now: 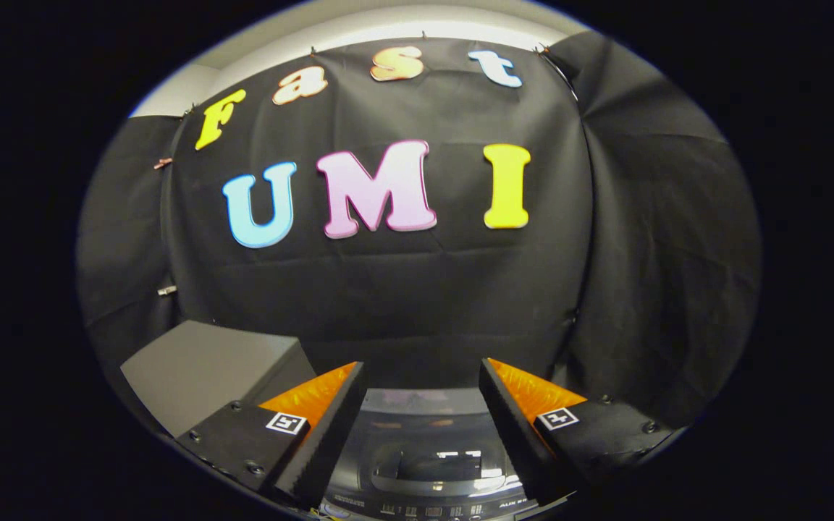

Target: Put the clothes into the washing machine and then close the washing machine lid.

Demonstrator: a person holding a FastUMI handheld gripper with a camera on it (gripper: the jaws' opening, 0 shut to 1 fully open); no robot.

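A grey box [207, 369] sits to the left, the tongs [423, 405] hang wide and empty over the washing machine [424, 463] with its lid [428, 434] down, so clothes unseen here could be blocked.

The washing machine [424, 449] is a top-loading one with a dark, glossy lid [428, 434], and this lid lies flat and shut. It stands low between the gripper's [423, 405] wide-apart fingers, its control panel [424, 509] nearest to them.
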